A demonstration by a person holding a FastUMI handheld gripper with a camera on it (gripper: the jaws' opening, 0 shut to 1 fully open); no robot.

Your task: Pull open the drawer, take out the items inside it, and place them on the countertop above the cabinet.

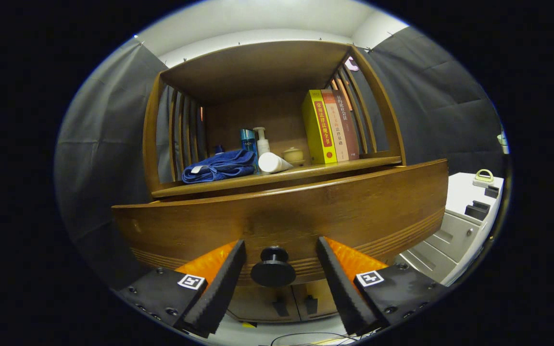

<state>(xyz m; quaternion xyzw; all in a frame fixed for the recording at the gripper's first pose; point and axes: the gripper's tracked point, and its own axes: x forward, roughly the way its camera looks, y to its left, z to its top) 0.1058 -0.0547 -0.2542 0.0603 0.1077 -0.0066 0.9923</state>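
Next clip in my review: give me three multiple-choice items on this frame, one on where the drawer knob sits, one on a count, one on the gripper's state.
1. Where is the knob of the drawer?
A. Between the two fingers
B. Beyond the books
C. Under the towel

2. How many books stand on the countertop?
A. One
B. Three
C. Six

3. What is the gripper doing?
A. Shut on the knob
B. Open, touching nothing
C. Holding the blue towel

Answers: 1 A, the knob sits in the gap between the fingers. 2 B, a yellow, an orange and a brown spine stand side by side. 3 B, a gap shows on each side of the knob.
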